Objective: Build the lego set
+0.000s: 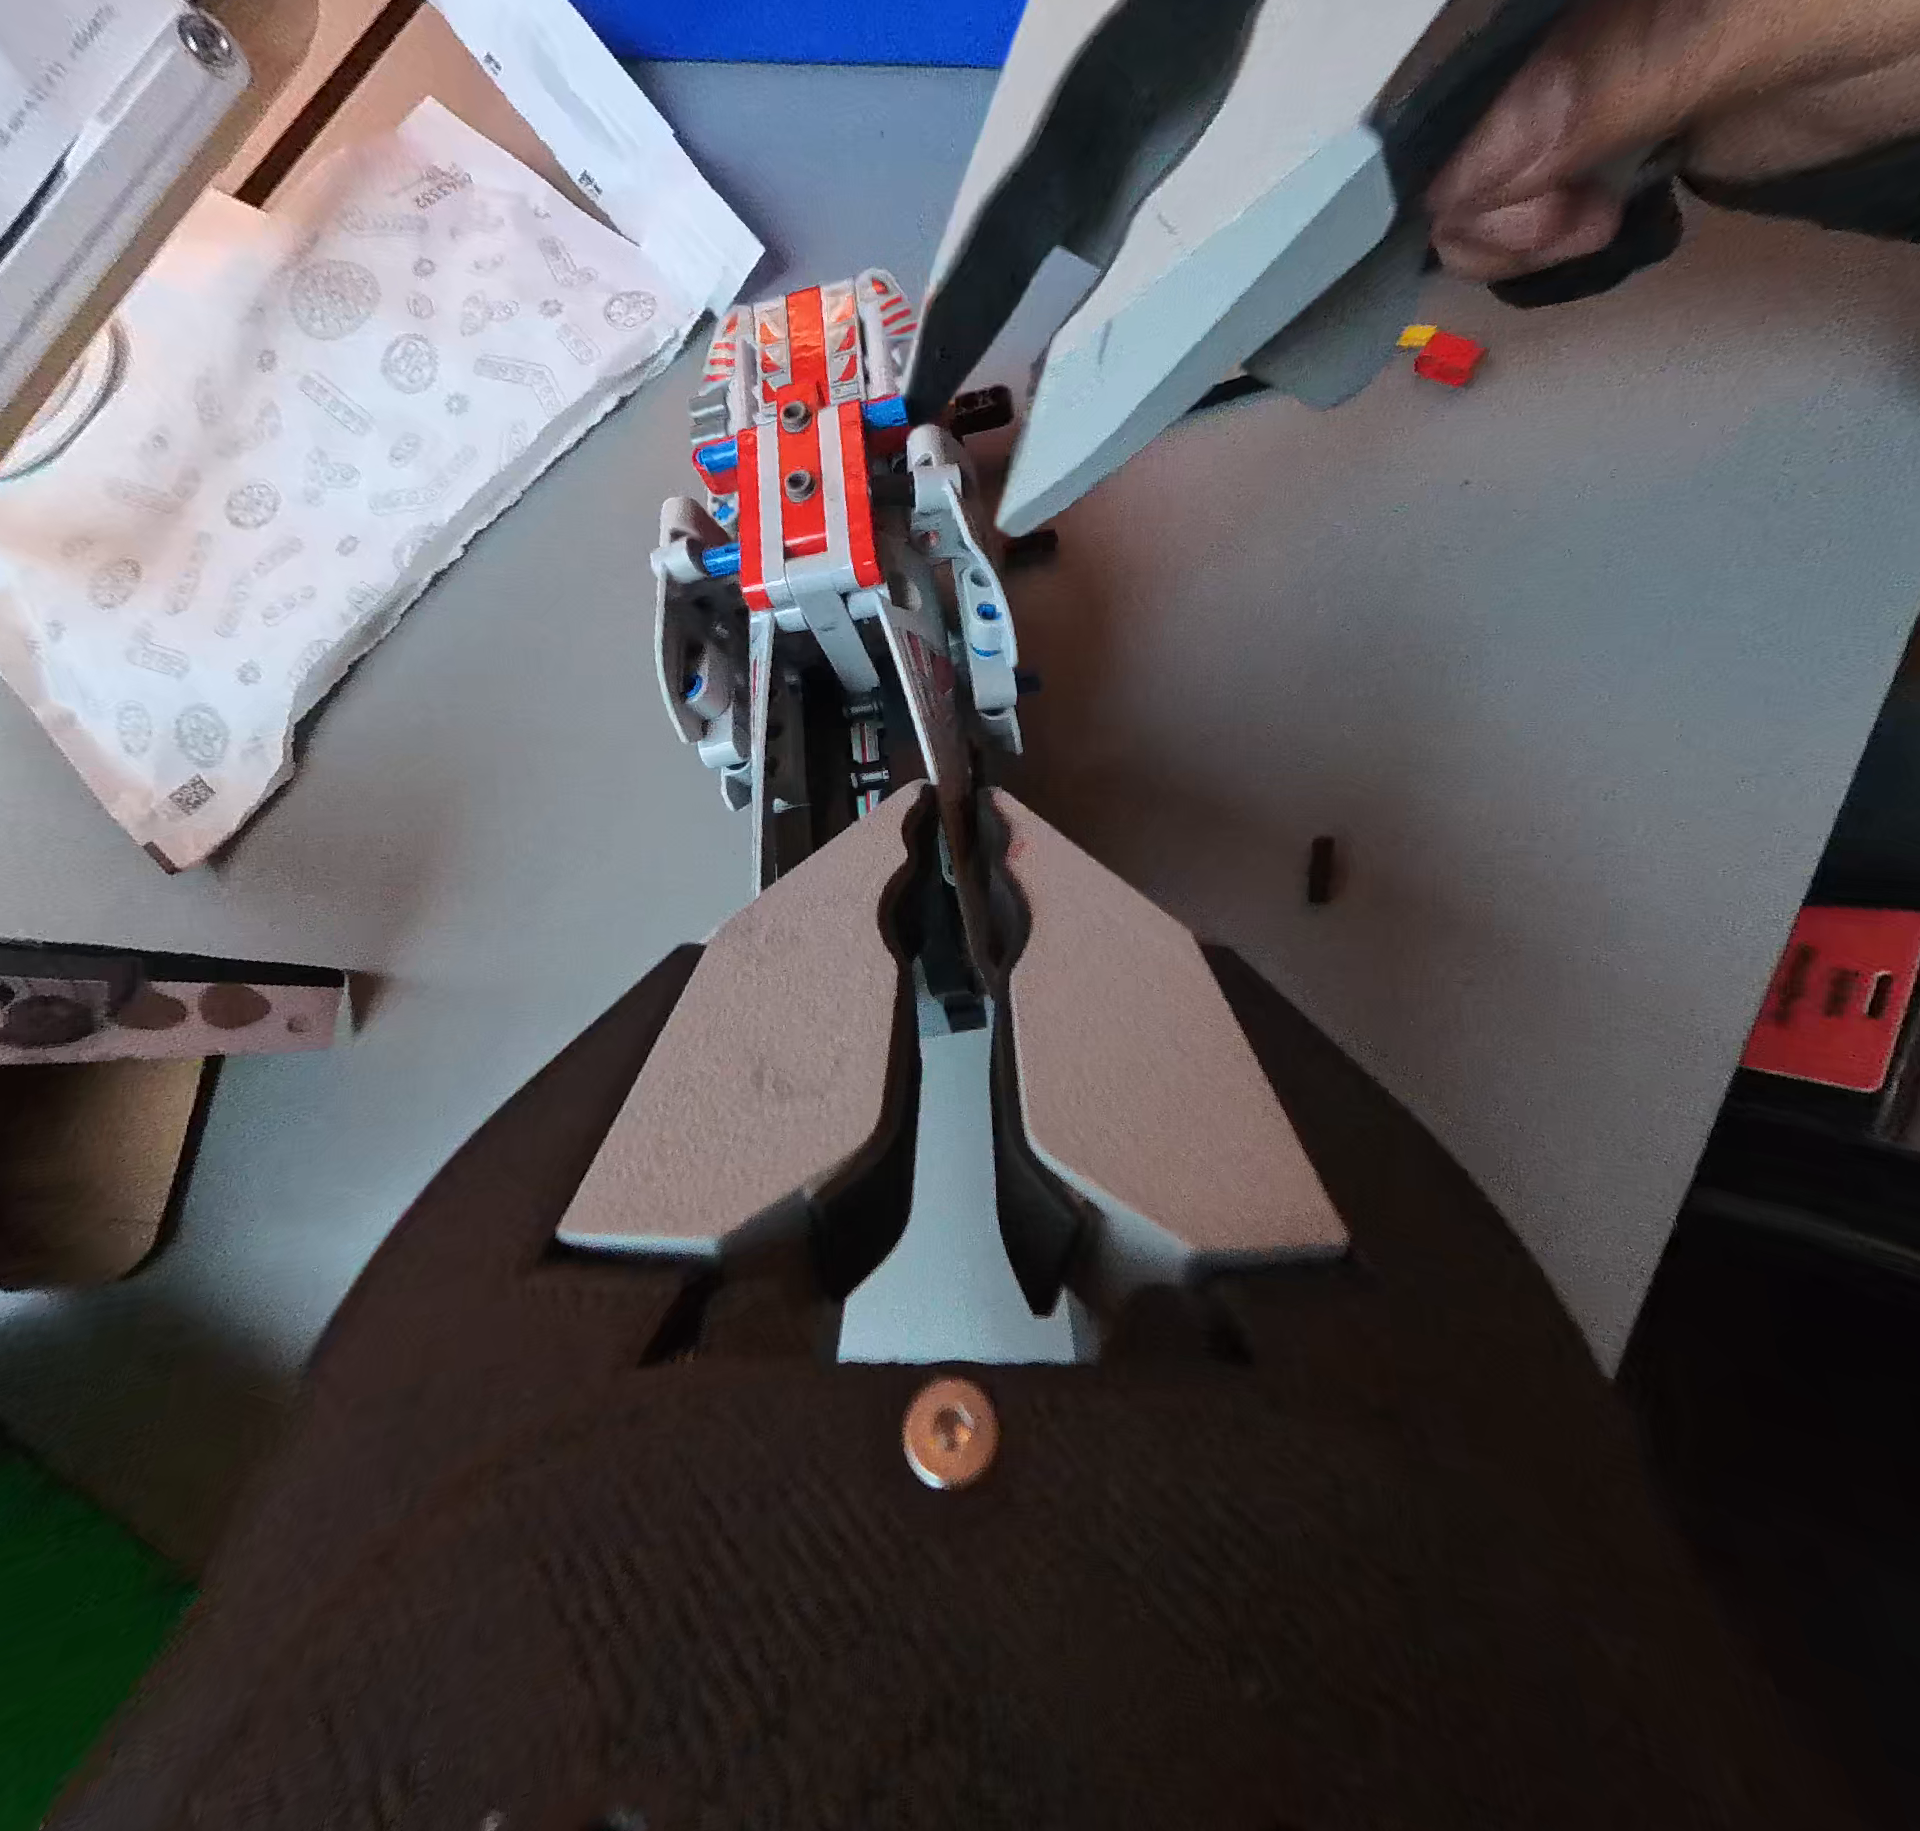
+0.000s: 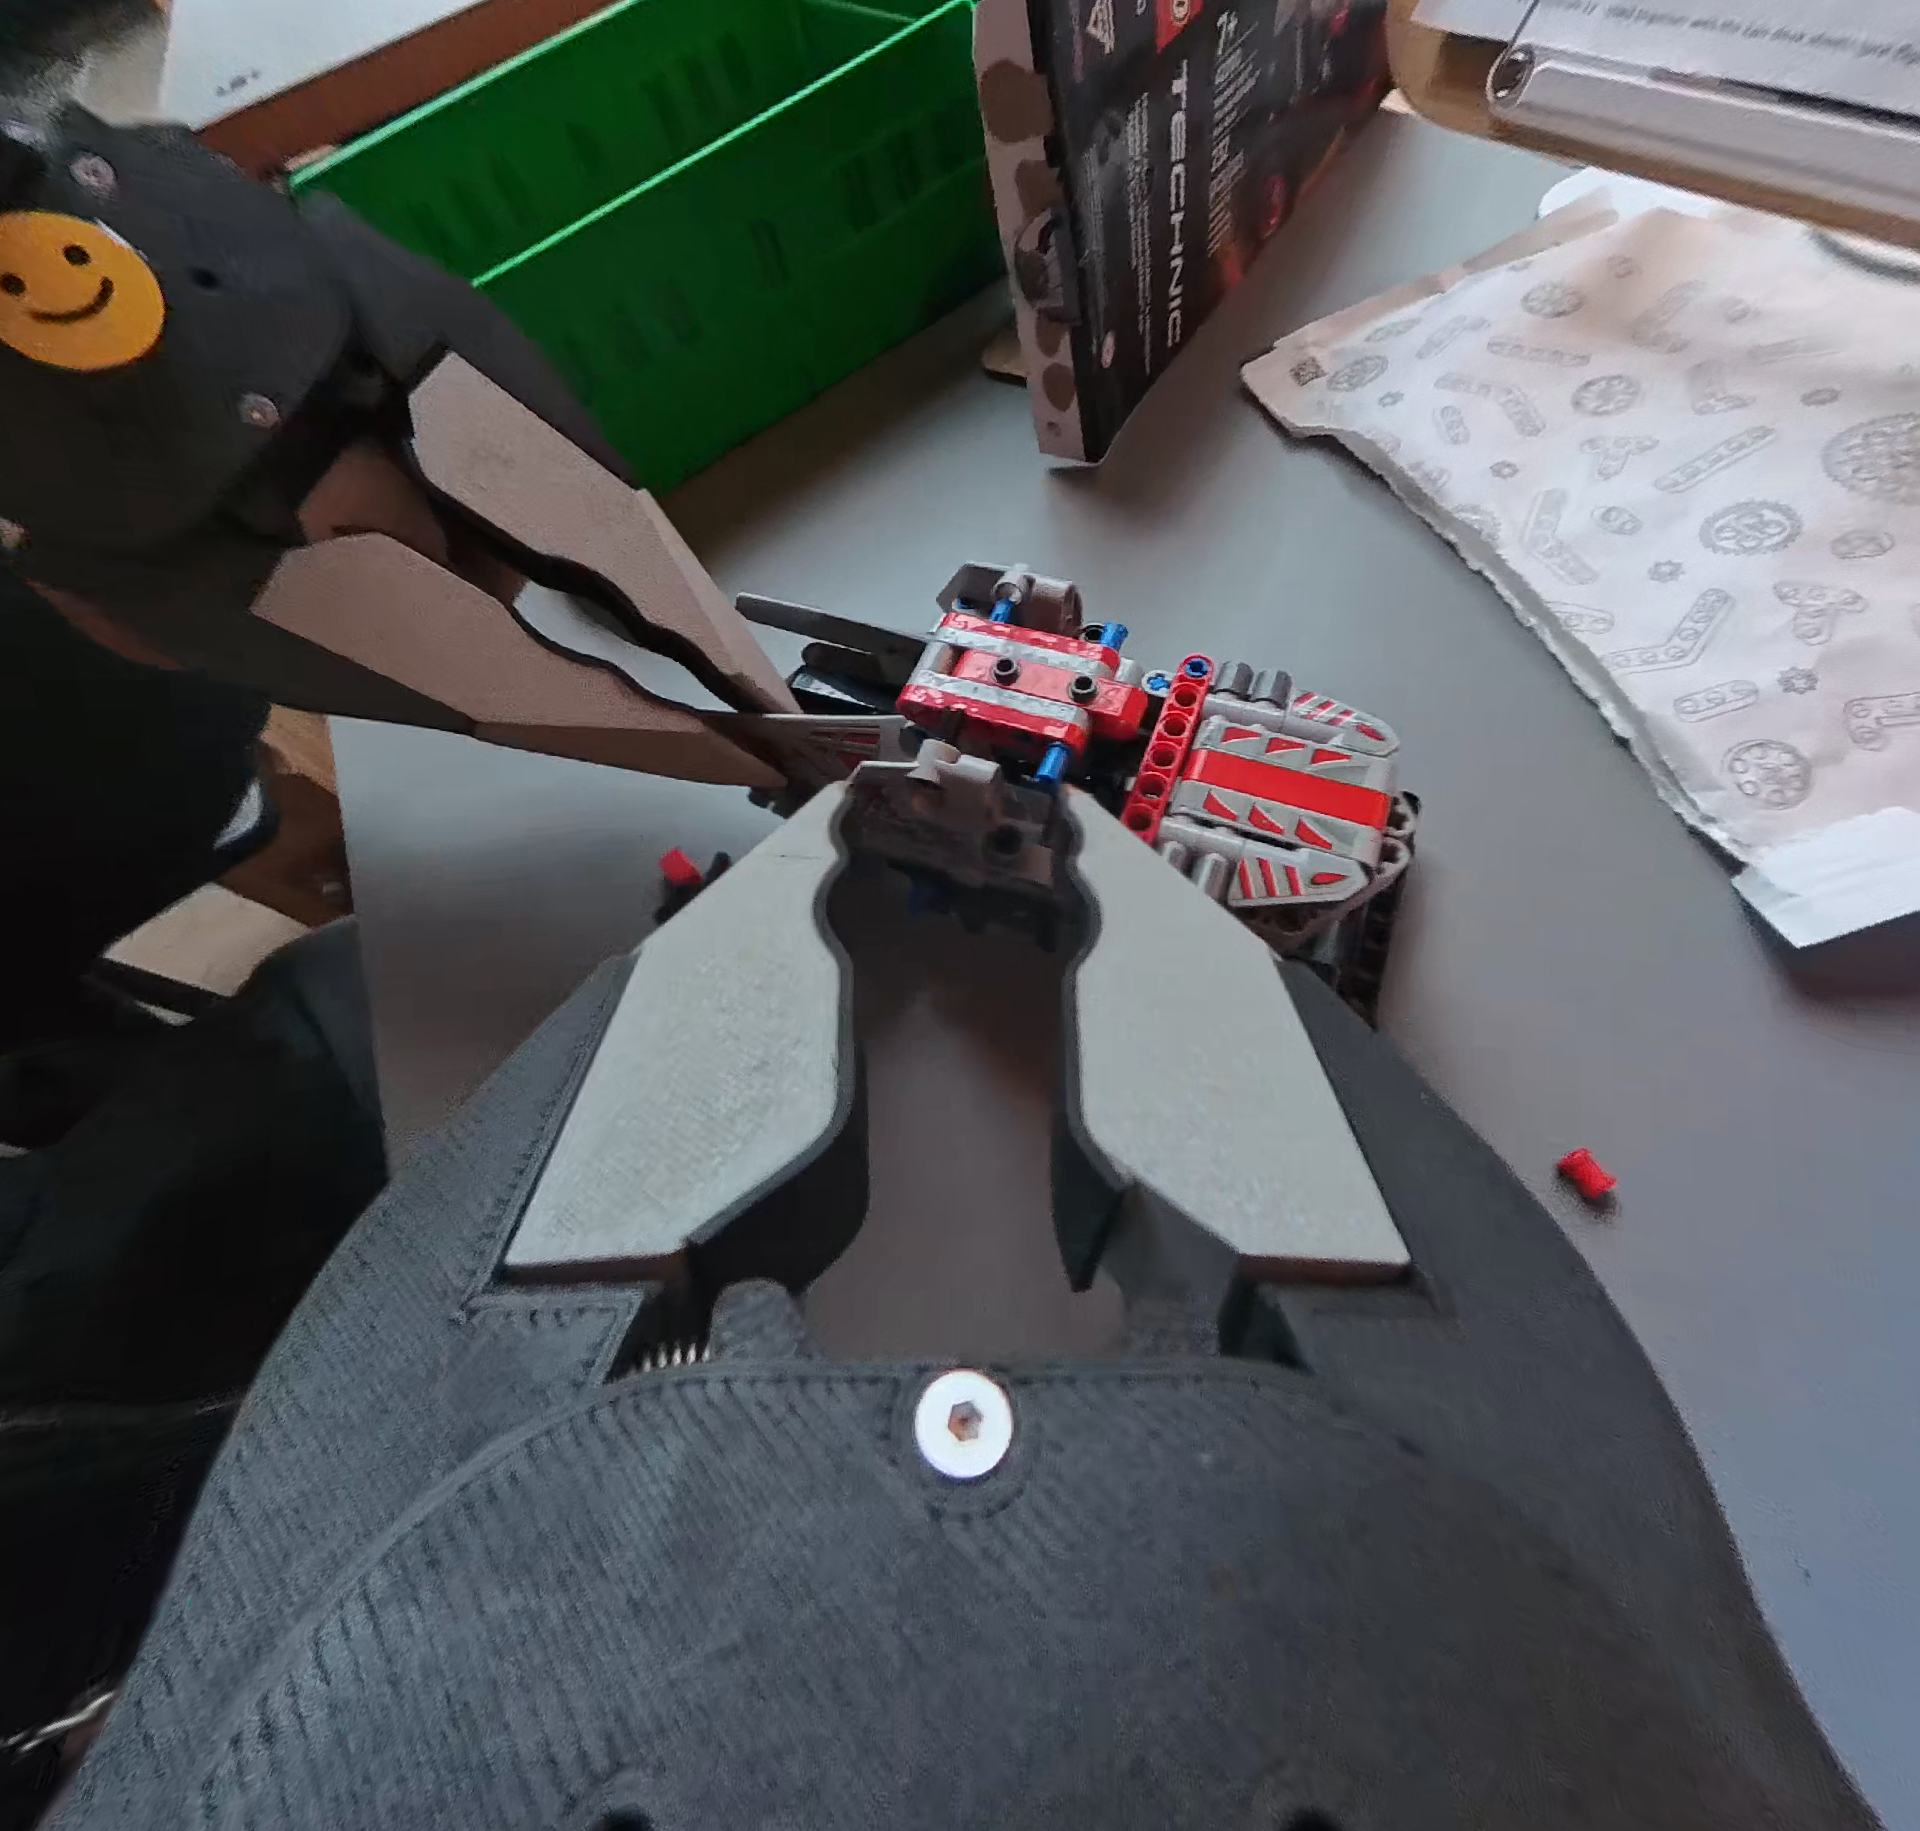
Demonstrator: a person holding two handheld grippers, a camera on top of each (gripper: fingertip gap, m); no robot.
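The grey tabletop carries a green bin, a dark box, a printed paper bag and the red-and-grey model at centre. The left hand-held gripper is nearly closed, pinching a thin flat panel at the model's rear. The right hand-held gripper is partly closed around a grey side assembly. 1 loose red piece lies apart on the tabletop.
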